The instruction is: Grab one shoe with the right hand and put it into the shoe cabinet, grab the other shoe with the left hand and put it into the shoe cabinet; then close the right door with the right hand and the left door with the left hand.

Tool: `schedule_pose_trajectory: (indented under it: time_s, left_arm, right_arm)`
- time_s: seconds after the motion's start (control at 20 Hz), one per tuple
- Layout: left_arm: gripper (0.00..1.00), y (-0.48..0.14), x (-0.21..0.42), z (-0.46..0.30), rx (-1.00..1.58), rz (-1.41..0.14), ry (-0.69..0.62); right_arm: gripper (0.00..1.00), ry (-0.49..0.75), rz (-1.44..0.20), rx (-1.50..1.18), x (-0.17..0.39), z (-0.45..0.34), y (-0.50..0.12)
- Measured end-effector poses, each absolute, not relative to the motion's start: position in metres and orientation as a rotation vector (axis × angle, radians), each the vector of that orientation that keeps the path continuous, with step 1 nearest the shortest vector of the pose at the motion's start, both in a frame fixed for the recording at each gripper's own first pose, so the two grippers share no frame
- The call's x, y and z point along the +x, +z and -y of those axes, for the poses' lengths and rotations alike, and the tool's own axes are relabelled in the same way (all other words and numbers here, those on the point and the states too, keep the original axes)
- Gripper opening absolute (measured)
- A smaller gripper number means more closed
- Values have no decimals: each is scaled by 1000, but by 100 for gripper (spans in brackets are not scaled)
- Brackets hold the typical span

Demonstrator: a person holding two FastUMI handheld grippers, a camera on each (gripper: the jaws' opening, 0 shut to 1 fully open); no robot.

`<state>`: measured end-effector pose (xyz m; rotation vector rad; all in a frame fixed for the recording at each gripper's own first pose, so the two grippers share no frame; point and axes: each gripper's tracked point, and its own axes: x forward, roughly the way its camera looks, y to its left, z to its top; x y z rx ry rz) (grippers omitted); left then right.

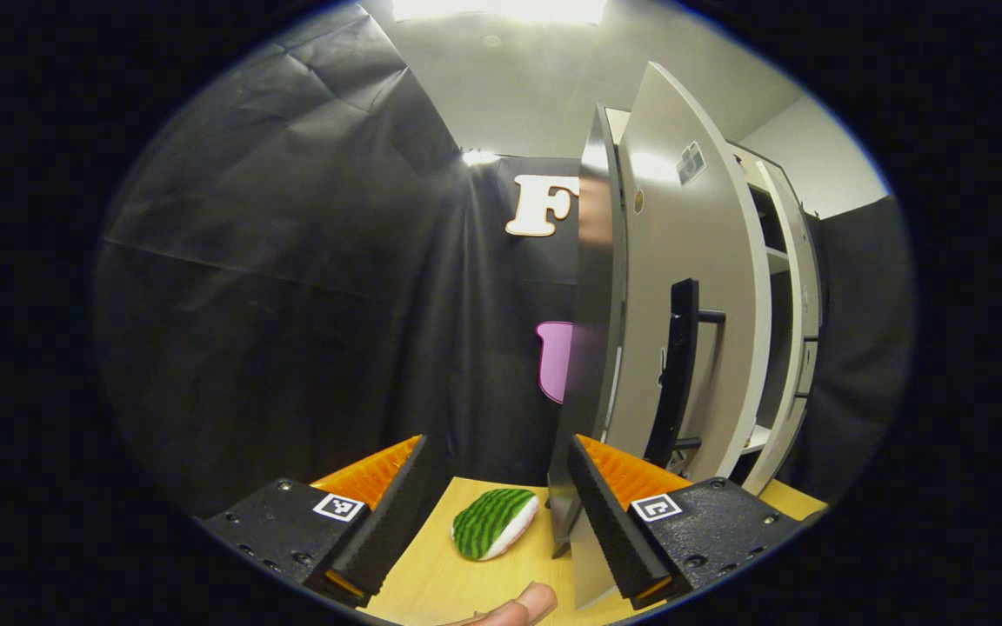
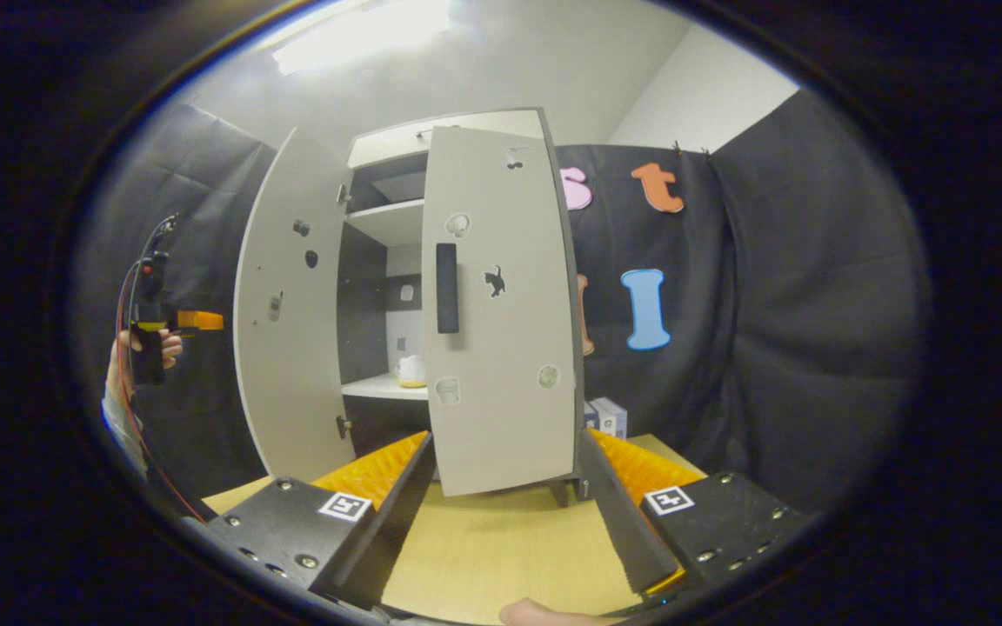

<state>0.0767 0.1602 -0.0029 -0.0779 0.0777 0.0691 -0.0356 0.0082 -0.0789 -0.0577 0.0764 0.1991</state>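
Observation:
The grey shoe cabinet point(image 2: 388, 143) stands on a wooden table point(image 2: 501, 539). In the right gripper view its left door point(image 2: 292, 304) is swung wide open, while the right door point(image 2: 501, 348) with its black handle point(image 2: 447, 287) is partly swung in and hides much of the inside. A pale thing point(image 2: 411, 371), too small to name, lies on the lower shelf. My right gripper point(image 2: 501, 504) is open, a short way in front of the right door. My left gripper point(image 1: 497, 513) is open beside the left door's edge point(image 1: 592, 304). A green-striped, white-edged thing point(image 1: 494, 522) lies on the table beyond its fingers.
The other gripper point(image 2: 197, 320), held by a hand point(image 2: 123, 352), is left of the open left door. Small boxes point(image 2: 607, 417) sit by the cabinet's right side. A fingertip point(image 1: 518, 607) shows at the bottom edge. Black cloth walls close in all around.

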Motion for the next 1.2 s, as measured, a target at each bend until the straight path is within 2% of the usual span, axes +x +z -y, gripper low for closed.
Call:
schedule_pose_trajectory:
  time_s: [0.3,0.35,0.45,0.5,0.55,0.6,0.65,0.7,0.8,0.85,0.95,1.0,1.1,1.15,1.2]
  left_arm:
    - [99,-4,87,-125,-47,-116,72]
    - [91,1,87,-125,-35,-113,91]
    - [90,4,85,-121,14,-109,123]
    - [89,7,84,-119,58,-95,135]
    - [95,10,83,-117,90,-86,144]
    - [94,12,82,-115,112,-82,152]
    - [89,13,81,-114,112,-77,152]
    - [94,14,81,-113,102,-77,147]
    - [90,16,80,-113,74,-75,136]
    - [94,15,81,-113,72,-73,125]
    - [90,15,82,-112,60,-77,105]
    - [94,14,82,-111,49,-82,100]
    - [89,15,83,-111,33,-82,100]
    - [94,15,83,-111,40,-80,89]
    - [90,15,83,-109,43,-82,75]
  right_arm:
    - [99,303,-77,-117,-54,-36,-91]
    - [94,325,-75,-121,-59,-40,-92]
    - [98,355,-65,-141,-66,-45,-91]
    - [98,359,-55,-150,-67,-45,-89]
    - [99,362,-45,-158,-69,-46,-88]
    - [99,363,-43,-163,-69,-47,-88]
    - [99,367,-46,-163,-69,-48,-90]
    - [100,372,-52,-160,-69,-49,-92]
    - [98,378,-60,-151,-69,-53,-95]
    - [99,375,-63,-148,-68,-53,-97]
    - [99,360,-69,-146,-65,-50,-98]
    - [98,355,-74,-147,-63,-48,-100]
    - [98,355,-85,-152,-59,-48,-104]
    - [99,350,-89,-148,-58,-47,-104]
    - [99,345,-91,-138,-57,-45,-106]
